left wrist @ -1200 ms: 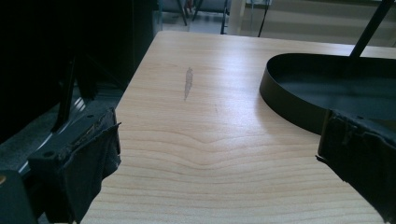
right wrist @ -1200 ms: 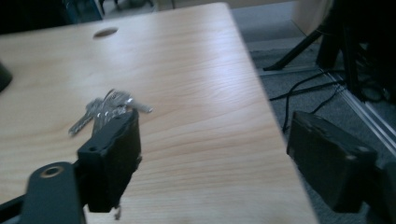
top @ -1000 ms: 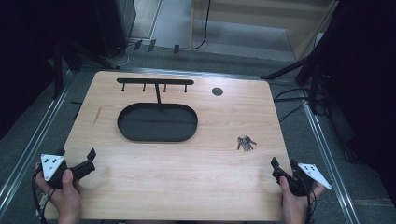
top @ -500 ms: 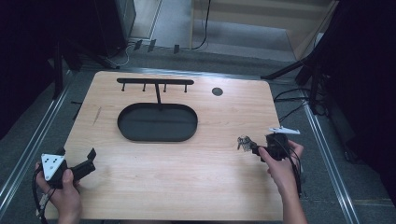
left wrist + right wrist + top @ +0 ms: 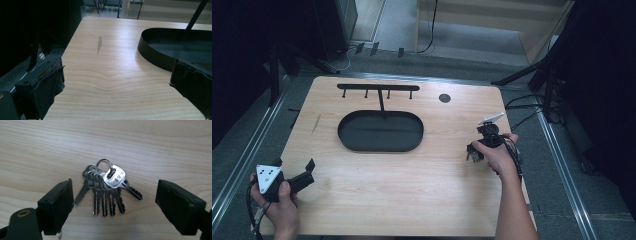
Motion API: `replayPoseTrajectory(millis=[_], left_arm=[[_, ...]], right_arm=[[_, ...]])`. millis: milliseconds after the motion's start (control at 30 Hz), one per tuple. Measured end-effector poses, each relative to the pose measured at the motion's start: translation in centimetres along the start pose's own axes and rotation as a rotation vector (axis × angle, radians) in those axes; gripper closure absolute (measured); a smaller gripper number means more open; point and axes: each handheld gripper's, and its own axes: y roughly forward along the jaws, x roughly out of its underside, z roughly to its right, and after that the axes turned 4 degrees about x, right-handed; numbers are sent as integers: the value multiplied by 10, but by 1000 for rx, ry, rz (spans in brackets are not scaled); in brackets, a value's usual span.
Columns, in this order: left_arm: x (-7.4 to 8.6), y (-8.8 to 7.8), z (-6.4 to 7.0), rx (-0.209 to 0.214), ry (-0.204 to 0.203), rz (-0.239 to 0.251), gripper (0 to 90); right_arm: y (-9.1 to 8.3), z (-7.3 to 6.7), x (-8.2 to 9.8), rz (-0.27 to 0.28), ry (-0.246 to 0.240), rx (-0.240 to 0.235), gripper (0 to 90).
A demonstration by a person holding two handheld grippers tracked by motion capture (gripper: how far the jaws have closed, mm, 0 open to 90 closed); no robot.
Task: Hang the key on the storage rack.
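The right gripper [image 5: 113, 202] straddles the keys [image 5: 106, 188] (stamped lettering unreadable), jaws just widened.

Each hand carries a black two-jaw tool, the left tool [image 5: 292, 175] topped by a grey three-cornered plate with dark dots, the right tool [image 5: 477, 150] trailing black cable.

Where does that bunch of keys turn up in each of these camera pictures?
High view: the bunch of keys lies at the table's right side, mostly hidden under the right gripper.
Left gripper view: not in this picture.
Right gripper view: the keys lie at the centre, between the open jaws.
Shared landmark: the light wooden tabletop.
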Motion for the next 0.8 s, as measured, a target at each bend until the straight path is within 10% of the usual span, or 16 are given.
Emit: replayPoseTrajectory(millis=[433, 667, 800], left_arm=[[0, 0, 0, 4, -2, 0, 0], [0, 1, 0, 4, 0, -1, 0], [0, 1, 0, 4, -1, 1, 0]], right_arm=[[21, -17, -6, -72, -15, 66, 186], [13, -3, 0, -98, 28, 19, 792], [12, 5, 2, -123, 34, -24, 843]])
